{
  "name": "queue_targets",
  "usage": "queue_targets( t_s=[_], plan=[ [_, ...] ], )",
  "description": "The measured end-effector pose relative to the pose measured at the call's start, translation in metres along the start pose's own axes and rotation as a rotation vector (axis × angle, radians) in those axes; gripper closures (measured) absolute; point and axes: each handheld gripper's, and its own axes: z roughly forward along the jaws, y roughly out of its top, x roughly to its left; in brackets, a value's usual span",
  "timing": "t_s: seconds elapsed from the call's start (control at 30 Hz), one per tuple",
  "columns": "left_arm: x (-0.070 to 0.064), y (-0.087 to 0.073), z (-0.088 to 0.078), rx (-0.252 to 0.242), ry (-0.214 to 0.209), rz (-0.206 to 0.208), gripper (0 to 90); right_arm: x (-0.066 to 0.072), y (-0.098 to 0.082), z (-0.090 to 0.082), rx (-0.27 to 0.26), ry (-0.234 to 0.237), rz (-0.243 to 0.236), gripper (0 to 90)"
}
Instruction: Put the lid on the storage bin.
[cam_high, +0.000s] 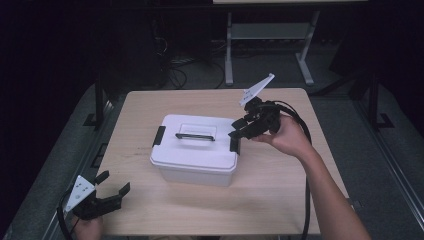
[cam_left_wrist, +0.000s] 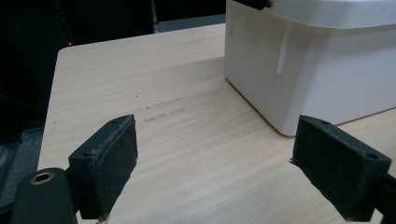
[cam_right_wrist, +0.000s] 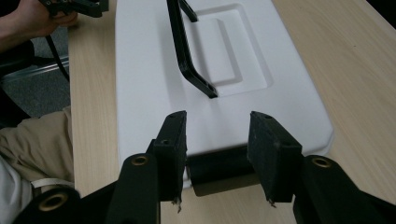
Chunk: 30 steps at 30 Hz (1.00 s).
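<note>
Here — right gripper (cam_right_wrist: 217, 154) astride box latch (cam_right_wrist: 219, 168), open

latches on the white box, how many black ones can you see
2. One latch sits on the left end of the white box; the other latch is on its right end, between the right gripper jaws. Any on the far side would be hidden.

Your white lidded box (cam_high: 196, 150) sits near the middle of the table (cam_high: 280, 195), its black handle (cam_high: 195, 135) lying flat on the lid and a black latch (cam_high: 159, 135) on its left end. Your right gripper (cam_high: 237, 136) reaches in from the right edge, jaws slightly apart at the box's right-end latch (cam_high: 234, 144). Your left gripper (cam_high: 113, 184) rests at the near left corner, jaws spread wide, well apart from the box.
</note>
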Motion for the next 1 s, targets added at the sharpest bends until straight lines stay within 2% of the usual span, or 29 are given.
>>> queue_targets(
  t_s=[0.67, 1.0],
  plan=[
    [-0.003, 0.001, 0.003, 0.002, -0.008, 0.005, 13.0, 0.002, -0.036, -0.013, -0.018, -0.025, 0.062, 55.0],
    [-0.003, 0.001, 0.003, 0.002, -0.01, 0.003, 13.0, 0.002, -0.053, -0.018, -0.03, -0.036, 0.078, 54.7]
  ],
)
